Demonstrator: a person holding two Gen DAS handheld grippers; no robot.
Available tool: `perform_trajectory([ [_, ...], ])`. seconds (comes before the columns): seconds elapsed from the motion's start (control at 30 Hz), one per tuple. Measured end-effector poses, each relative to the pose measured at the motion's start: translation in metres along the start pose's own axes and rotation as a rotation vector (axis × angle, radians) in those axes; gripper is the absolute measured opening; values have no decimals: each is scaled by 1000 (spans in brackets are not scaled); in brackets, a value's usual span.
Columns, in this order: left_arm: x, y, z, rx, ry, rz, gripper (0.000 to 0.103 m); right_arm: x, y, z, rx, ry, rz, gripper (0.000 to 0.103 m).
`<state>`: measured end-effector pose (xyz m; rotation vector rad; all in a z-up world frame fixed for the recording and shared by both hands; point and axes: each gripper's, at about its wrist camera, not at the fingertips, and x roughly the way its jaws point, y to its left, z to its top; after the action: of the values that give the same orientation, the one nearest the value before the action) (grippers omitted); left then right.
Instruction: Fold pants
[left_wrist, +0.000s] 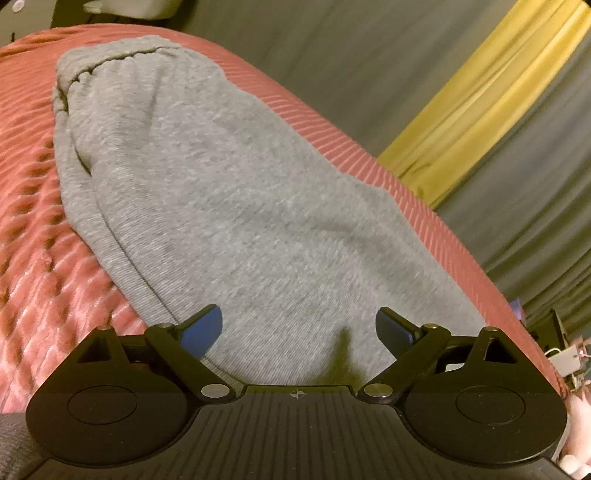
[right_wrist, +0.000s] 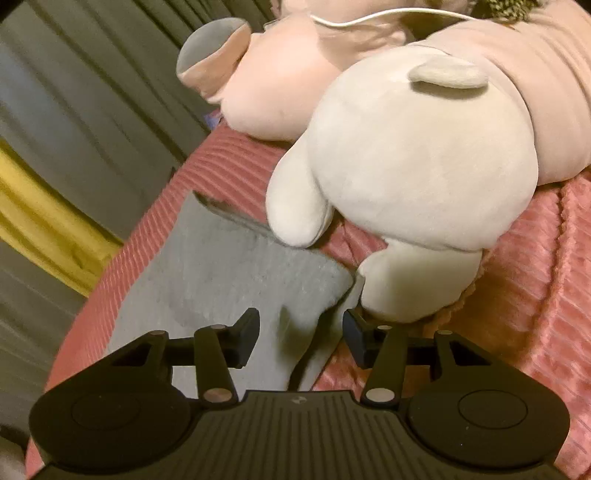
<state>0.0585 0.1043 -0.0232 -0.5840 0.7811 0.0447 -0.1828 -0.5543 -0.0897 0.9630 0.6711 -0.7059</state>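
**Pants lying lengthwise on the red cover, both claws released**

While both cameras are looking along the bed, neither is taking in the whole garment: the grey pants (left_wrist: 229, 192) are running under the black gripper body at the bottom edge of the left wrist view, so their near end is cut off there. The waistband end is showing at the far upper left, gathered and slightly blurred. In the right wrist view the leg hems (right_wrist: 236, 266) are reaching toward the plush toys, and the white plush toy (right_wrist: 406, 158) is sitting on the far hem corner, hiding it. A pink plush toy (right_wrist: 280, 96) is lying behind it, partly cut off by the top edge. A white cable (right_wrist: 369, 18) is crossing the top of that view; both of its ends are out of frame.

The pants are lying flat on the red ribbed bedcover (left_wrist: 33, 229), near the bed's edge, with grey curtains (left_wrist: 369, 55) and a yellow curtain strip (left_wrist: 480, 92) beyond.

The left gripper (left_wrist: 299, 332) is pointing downward over the pants, fingers spread wide, nothing between the blue pads (left_wrist: 203, 328). The right gripper (right_wrist: 301, 336) is tilting down over the hem end, its jaws standing apart and gripping nothing; cloth is lying beneath the gap, and the right finger is sitting just beside the white toy's foot. Whether the pads are brushing the fabric is hard to judge. A bit of a hand (left_wrist: 576, 443) is peeking in at the lower right corner of the left view.
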Motion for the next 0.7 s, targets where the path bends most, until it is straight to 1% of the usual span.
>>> perform_trajectory([
  [0.07, 0, 0, 0, 1, 0, 0, 95, 9, -2, 2, 18, 6, -6, 49],
  [0.1, 0, 0, 0, 2, 0, 1, 95, 11, -3, 3, 20, 7, -10, 42],
  [0.13, 0, 0, 0, 3, 0, 2, 95, 13, -5, 3, 20, 5, -12, 27],
  [0.2, 0, -1, -1, 5, 0, 4, 95, 14, 4, -2, 0, 1, -8, 15],
  [0.27, 1, -1, -1, 6, 1, 6, 95, 6, 8, -8, -32, -12, -9, 9],
  [0.33, 1, -1, -1, 6, 1, 6, 96, 1, 16, -8, -80, -49, -24, 6],
  [0.37, 1, -1, -1, 5, 0, 6, 96, -5, 21, -9, -105, -80, -44, 6],
  [0.43, 1, -1, -1, 4, -1, 6, 96, -16, 23, -13, -125, -145, -58, 5],
  [0.47, 1, -1, -1, 5, 0, 6, 96, -13, 25, -14, -139, -161, -87, 5],
  [0.5, 2, -1, -1, 6, 0, 6, 96, -8, 25, -17, -171, -156, -122, 5],
  [0.53, 2, -1, 0, 8, 1, 7, 96, 2, 24, -20, -203, -131, -155, 5],
  [0.57, 2, -1, 0, 9, 2, 7, 96, 17, 20, -24, -218, -72, -186, 5],
  [0.6, 2, 0, 0, 9, 1, 6, 96, 23, 16, -25, -213, -38, -183, 4],
  [0.67, 2, 0, 0, 6, 1, 5, 96, 17, 12, -22, -175, -47, -169, 5],
  [0.7, 2, 0, 0, 7, 1, 5, 96, 14, 13, -20, -155, -44, -164, 9],
])
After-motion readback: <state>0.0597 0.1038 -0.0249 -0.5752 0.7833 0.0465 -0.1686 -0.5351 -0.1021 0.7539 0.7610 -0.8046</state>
